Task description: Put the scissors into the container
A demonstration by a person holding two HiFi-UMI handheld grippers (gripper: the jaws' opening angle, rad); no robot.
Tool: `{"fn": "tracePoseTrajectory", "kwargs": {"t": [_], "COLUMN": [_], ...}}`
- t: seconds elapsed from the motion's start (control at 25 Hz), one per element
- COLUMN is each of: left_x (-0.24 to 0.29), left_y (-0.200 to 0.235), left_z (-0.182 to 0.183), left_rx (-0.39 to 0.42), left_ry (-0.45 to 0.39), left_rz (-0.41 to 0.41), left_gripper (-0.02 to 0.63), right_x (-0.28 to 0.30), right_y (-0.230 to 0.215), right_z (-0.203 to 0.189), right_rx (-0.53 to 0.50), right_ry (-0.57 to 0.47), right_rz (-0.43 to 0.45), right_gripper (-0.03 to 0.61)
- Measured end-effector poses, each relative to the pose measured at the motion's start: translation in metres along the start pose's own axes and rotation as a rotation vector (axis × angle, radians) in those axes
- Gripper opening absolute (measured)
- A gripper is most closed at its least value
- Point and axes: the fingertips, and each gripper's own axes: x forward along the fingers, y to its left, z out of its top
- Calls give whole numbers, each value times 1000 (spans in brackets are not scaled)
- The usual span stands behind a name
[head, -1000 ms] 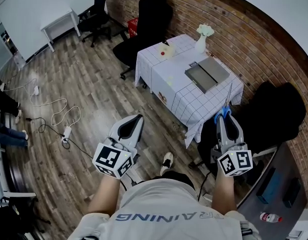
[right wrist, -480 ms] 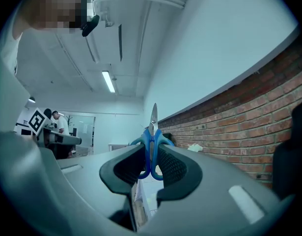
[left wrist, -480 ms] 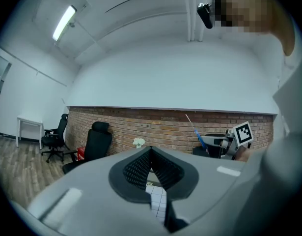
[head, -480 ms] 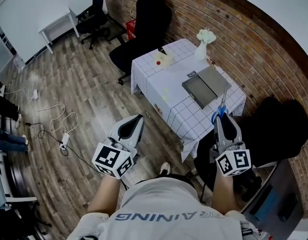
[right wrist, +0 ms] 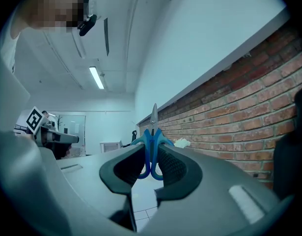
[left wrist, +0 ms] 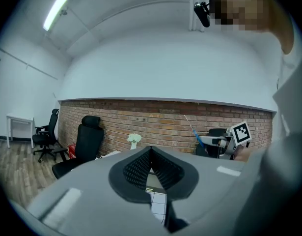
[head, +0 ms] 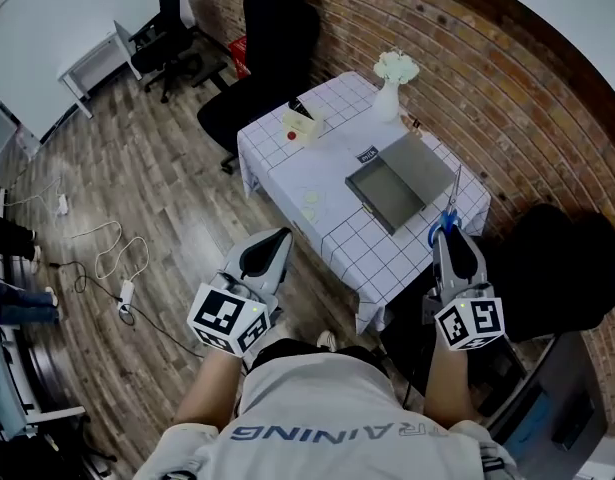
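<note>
Scissors [right wrist: 151, 136] clamped in R gripper [right wrist: 151, 154] fingers, handles part-hidden; L gripper [left wrist: 151, 151] fingers closed, empty.

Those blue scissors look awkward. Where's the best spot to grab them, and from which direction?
On these scissors, the blue handle loops, approached from the handle end, as the right gripper has them. The loops are thick and rounded, so the pads can clamp them, while the thin blades stick out ahead, probably free to enter the container first.
</note>
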Motion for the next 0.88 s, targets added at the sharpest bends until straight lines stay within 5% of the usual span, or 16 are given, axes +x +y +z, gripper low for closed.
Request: {"fn": "tracePoseTrajectory", "kwargs": {"t": [0.48, 0.88], "left_x": [89, 190], "left_y": [13, 47], "left_z": [2, 15], "left_rx": [7, 15], "left_ry": [30, 31], "left_rz": [-122, -404], "left_gripper": [0, 0], "right_x": [30, 56], "right_y": [-51, -70], "right_z": [-7, 6], "right_rx": [-1, -53], "right_ry": [19, -11], "right_rz": [-115, -388], "right_gripper": [103, 103]}}
